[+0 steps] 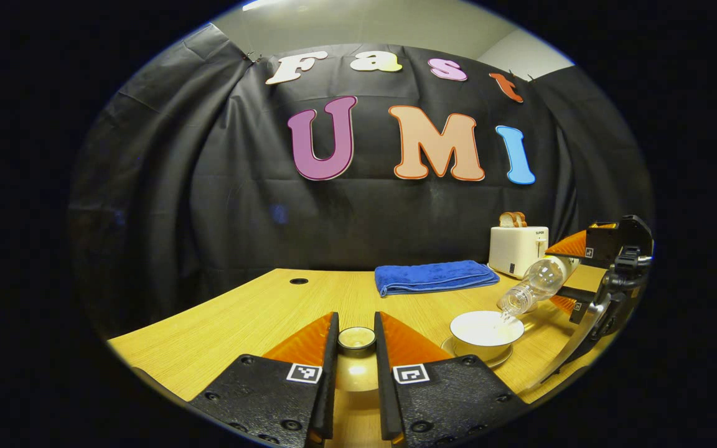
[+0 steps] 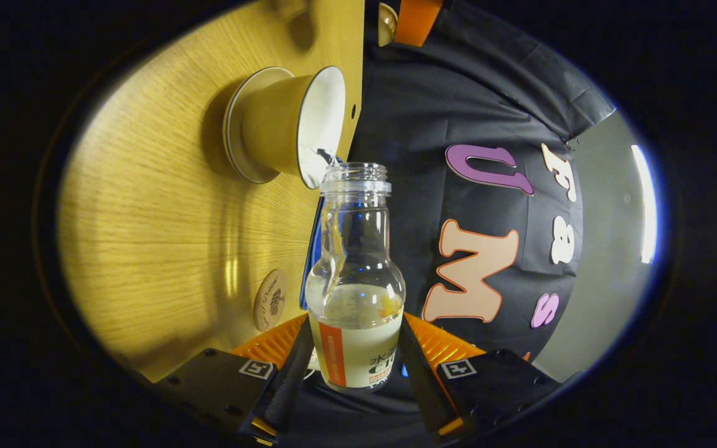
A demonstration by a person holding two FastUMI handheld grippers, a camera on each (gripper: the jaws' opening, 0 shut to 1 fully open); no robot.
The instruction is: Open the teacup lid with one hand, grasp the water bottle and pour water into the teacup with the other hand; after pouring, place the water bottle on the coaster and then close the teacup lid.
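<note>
Bare table [image 1: 240, 311] lies open on the left; on the right, folded towel [image 1: 434, 276], toaster [image 1: 516, 250] and teacup [image 1: 486, 333] crowd the way.

Cloth-walled demo booth, wooden table [image 1: 221, 323]

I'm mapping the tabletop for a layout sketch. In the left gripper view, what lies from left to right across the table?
Small dark hole in the wooden table → gold teacup lid → folded blue towel → white teacup → tilted clear plastic water bottle → right gripper.

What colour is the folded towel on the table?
Blue; the towel shows best in the left gripper view.
</note>
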